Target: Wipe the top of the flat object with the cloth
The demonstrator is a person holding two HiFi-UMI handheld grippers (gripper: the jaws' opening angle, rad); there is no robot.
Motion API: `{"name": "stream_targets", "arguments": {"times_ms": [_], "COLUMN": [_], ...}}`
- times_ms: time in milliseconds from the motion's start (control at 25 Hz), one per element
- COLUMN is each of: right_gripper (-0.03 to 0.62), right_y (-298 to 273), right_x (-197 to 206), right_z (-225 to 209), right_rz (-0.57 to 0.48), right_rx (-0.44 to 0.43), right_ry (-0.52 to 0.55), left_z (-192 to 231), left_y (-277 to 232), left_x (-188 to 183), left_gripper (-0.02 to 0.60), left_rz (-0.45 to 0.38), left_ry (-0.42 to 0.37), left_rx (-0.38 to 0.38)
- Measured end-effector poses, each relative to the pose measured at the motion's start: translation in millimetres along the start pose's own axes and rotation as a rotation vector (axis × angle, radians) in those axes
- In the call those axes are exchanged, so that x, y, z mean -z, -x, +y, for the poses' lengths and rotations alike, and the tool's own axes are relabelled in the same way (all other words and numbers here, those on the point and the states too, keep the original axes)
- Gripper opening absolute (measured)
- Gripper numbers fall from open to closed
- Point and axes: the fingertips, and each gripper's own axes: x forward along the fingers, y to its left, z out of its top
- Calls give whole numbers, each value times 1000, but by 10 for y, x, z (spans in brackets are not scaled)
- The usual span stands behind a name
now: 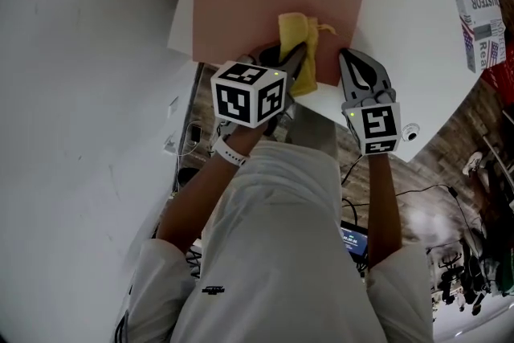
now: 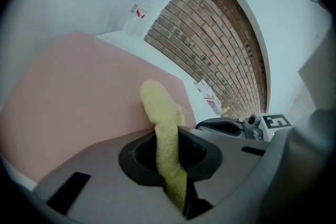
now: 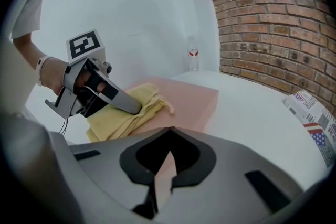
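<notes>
While left gripper [image 1: 299, 60] pinches cloth [image 1: 295, 30]: wiping pink mat [image 1: 257, 4], near edge.
Right gripper [image 1: 352, 64]: clamping mat's near corner.
Next: probably sweep toward mat's far edge.

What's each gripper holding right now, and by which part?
Left gripper pinches the yellow cloth by a bunched fold; right gripper clamps the pink sheet at its near edge.

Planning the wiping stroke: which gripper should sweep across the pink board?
Left. The left gripper clamps the yellow cloth on the pink board; the right gripper only pinches the board's edge.
</notes>
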Motion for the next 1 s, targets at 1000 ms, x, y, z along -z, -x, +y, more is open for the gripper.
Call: {"name": "stream_targets", "arguments": {"times_ms": [1000], "right_gripper": [6], "right_y": [-30], "right_x": [45], "right_z": [-46], "right_rz": [142], "right_rx": [136], "right_ry": [22], "left_z": [1375], "left_y": [1126], "left_x": [-237], "left_gripper": [60], "left_rz": [-77], "left_ry": [-143], "left_rx": [-268]}}
